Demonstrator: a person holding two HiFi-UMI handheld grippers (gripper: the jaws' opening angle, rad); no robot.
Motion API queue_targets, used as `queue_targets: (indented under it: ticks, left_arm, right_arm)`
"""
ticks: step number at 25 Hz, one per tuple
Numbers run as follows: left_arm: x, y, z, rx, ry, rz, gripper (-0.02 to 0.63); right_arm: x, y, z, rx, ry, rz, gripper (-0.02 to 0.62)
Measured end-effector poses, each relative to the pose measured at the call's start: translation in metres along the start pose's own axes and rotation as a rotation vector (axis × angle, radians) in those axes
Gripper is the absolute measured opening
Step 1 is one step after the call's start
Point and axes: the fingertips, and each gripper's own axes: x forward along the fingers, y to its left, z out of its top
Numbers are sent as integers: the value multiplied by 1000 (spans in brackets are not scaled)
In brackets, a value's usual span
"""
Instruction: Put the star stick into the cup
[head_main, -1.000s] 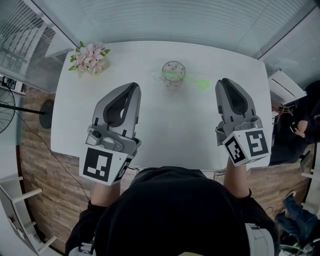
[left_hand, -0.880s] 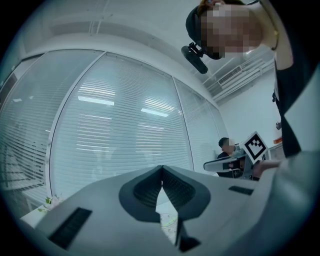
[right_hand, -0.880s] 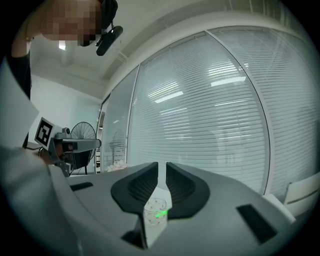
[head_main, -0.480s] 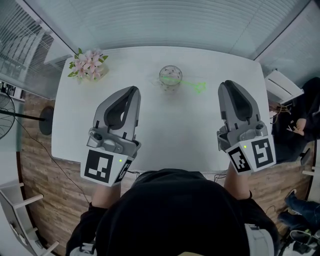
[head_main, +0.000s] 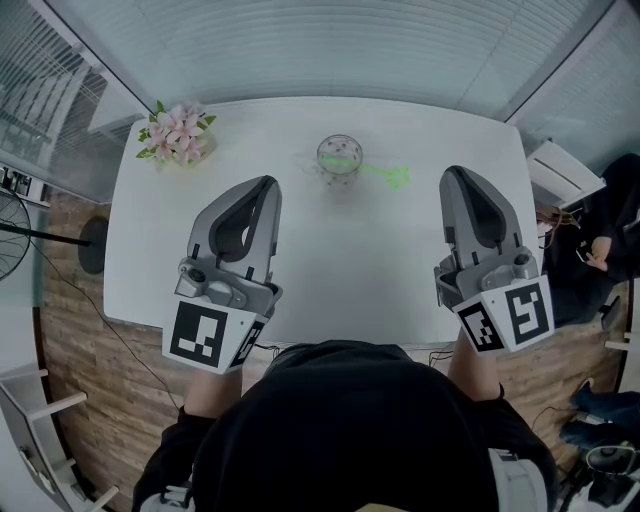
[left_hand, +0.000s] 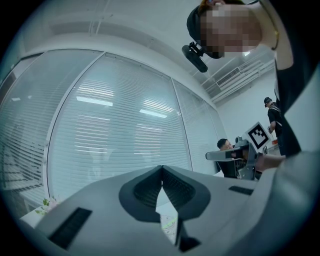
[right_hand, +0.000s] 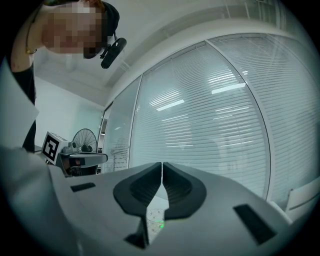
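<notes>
On table (head_main: 300, 270), cup (head_main: 339, 160) touches star stick (head_main: 388, 175).

You stand at a white table (head_main: 330, 250) on wood-plank floor (head_main: 80, 330); slatted blinds (head_main: 330, 50) cover the windows ahead, fan (head_main: 12, 228) at left.

A: What surface carried the objects?

B: A white rectangular table (head_main: 350, 260), seen from above, which stood on a wood-plank floor (head_main: 70, 320).

A: What rested on it?

B: Three items, all toward the far edge. (a) A bunch of pink flowers (head_main: 178, 130) lay at the far left corner. (b) A clear cup (head_main: 340, 158) stood upright near the middle. (c) A green star stick (head_main: 385, 174) lay flat just right of the cup, star end outward. Whether its stem touched the cup could not be told.
</notes>
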Motion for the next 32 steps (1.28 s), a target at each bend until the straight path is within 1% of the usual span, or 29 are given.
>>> queue_targets:
  ticks: [18, 21, 27, 32]
  left_arm:
    - [-1, 1, 0, 9, 4, -6, 14]
    - [1, -1, 4, 2, -13, -17, 14]
    - [0, 3, 1, 15, 5, -6, 14]
    - [-1, 4, 2, 5, -6, -10, 14]
  right_arm:
    - [3, 8, 3, 1, -6, 34, 6]
    - [4, 8, 2, 0, -4, 35, 6]
    - [7, 8, 0, -1, -1, 26, 5]
    - [8, 9, 0, -9, -1, 21, 5]
